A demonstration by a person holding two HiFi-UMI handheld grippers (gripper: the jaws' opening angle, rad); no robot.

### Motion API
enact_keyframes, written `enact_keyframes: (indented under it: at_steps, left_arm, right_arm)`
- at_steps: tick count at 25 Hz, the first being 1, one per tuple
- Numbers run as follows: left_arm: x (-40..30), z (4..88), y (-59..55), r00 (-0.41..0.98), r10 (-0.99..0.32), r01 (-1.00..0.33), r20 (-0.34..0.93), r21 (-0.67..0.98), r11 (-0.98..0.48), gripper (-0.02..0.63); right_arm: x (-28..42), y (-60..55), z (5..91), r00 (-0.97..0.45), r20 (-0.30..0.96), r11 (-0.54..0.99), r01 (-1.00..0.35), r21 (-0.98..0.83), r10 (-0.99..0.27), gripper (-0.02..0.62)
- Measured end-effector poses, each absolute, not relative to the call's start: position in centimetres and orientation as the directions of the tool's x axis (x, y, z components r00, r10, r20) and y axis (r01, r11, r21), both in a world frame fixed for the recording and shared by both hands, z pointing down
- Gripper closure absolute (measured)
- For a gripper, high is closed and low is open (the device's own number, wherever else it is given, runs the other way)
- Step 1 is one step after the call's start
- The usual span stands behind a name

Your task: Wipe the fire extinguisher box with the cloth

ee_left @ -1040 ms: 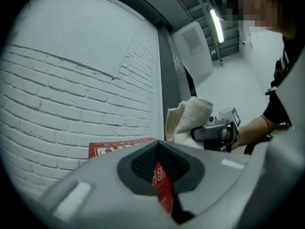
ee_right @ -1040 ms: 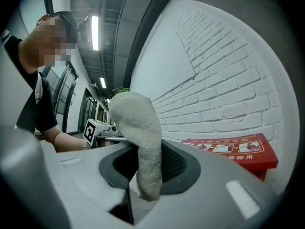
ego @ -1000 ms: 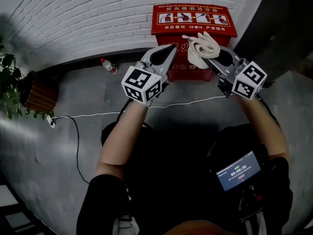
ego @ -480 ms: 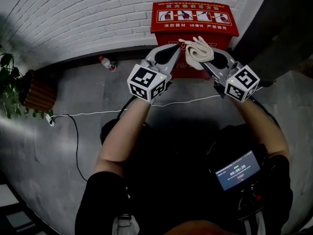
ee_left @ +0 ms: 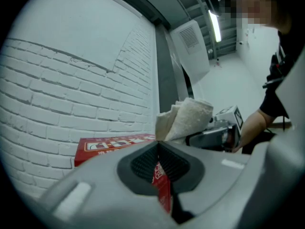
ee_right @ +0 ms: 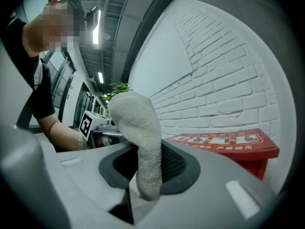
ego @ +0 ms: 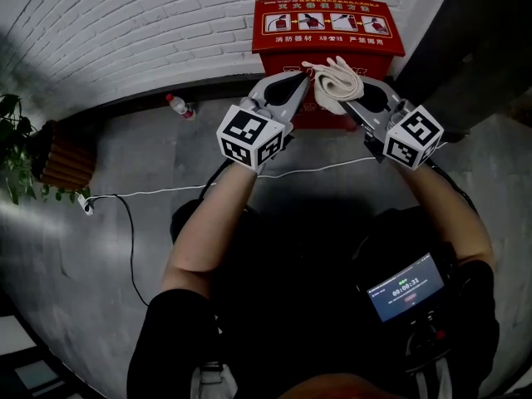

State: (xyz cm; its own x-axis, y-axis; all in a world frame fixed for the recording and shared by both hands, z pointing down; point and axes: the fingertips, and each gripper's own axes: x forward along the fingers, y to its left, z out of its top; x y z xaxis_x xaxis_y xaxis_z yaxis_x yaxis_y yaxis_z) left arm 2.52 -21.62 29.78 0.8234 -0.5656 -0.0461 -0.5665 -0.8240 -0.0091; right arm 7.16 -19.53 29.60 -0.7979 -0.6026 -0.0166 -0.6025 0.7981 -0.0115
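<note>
Red fire extinguisher box (ego: 328, 25): on the grey floor, against the white brick wall (ego: 150, 32), directly ahead of both grippers.

Off-white cloth (ego: 334, 84): folded into a thick roll and pinched firmly in the right gripper (ego: 356, 105). Held up in front of the box's upper front edge. Contact with the box not confirmable from the head view; judged clear of it in the right gripper view.

Left gripper (ego: 295, 83): jaws pressed together, nothing between them, tip just beside the cloth.

Progress, as a judgement:
- Done: cloth picked up and brought to the box.
- Not yet done: any wiping stroke. Lid, front and sides all left to wipe.
- Stage: approach, near the start of the task.

Inventory:
- Boxes: one.
- Cloths: one.
- Grippers: two, one per hand.
- Plastic bottle (ego: 177, 106): one, at the wall base, left of the box.
- White cable (ego: 166, 193): one, across the floor.
- Potted plant (ego: 21, 144): one, at the far left edge.
</note>
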Motion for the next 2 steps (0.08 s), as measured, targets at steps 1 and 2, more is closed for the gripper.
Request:
enact_keyframes:
  at_steps: [1, 2]
  left_arm:
    - [2.56, 29.83, -21.63, 0.824, -0.565, -0.566, -0.045, -0.01, -0.824, 0.606]
    - [2.59, 29.89, -21.64, 0.824, -0.565, -0.566, -0.044, -0.011, -0.824, 0.606]
  right_arm:
    - [7.21, -19.55, 29.6, -0.798, -0.016, 0.798, -0.603, -0.01, -0.603, 0.503]
    - [7.25, -19.56, 29.6, -0.798, -0.016, 0.798, -0.603, -0.008, -0.603, 0.503]
